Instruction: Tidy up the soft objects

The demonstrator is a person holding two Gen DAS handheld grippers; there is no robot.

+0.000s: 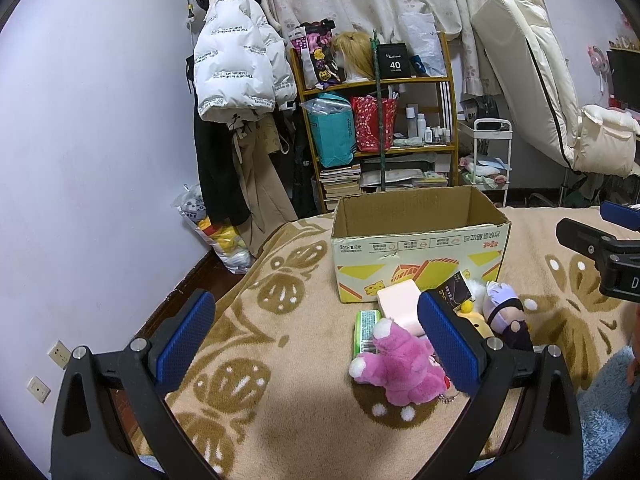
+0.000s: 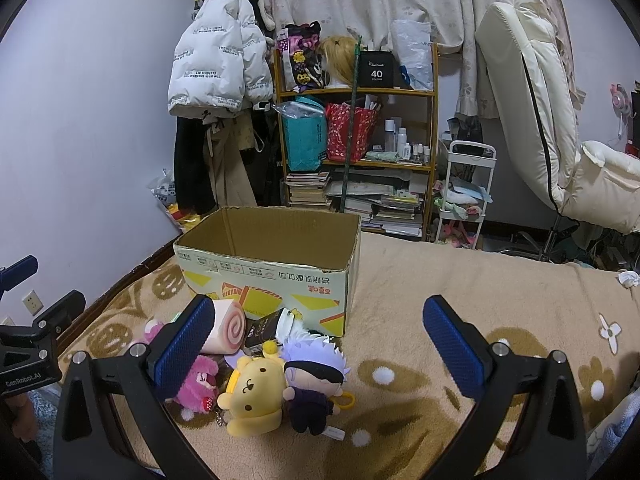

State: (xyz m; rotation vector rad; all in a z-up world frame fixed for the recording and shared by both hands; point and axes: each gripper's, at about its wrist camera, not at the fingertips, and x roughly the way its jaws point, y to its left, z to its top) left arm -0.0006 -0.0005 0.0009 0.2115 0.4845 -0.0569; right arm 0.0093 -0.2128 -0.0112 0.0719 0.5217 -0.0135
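An open, empty cardboard box stands on the bed. In front of it lie a pink plush, a yellow bear plush, a white-haired doll in dark clothes, a pink roll-cake cushion, a green packet and a black packet. My left gripper is open and empty, just left of the pink plush. My right gripper is open and empty above the doll.
A beige patterned blanket covers the bed. A bookshelf with bags and books, hanging coats, a white cart and a reclined white chair stand behind the bed. A wall is at left.
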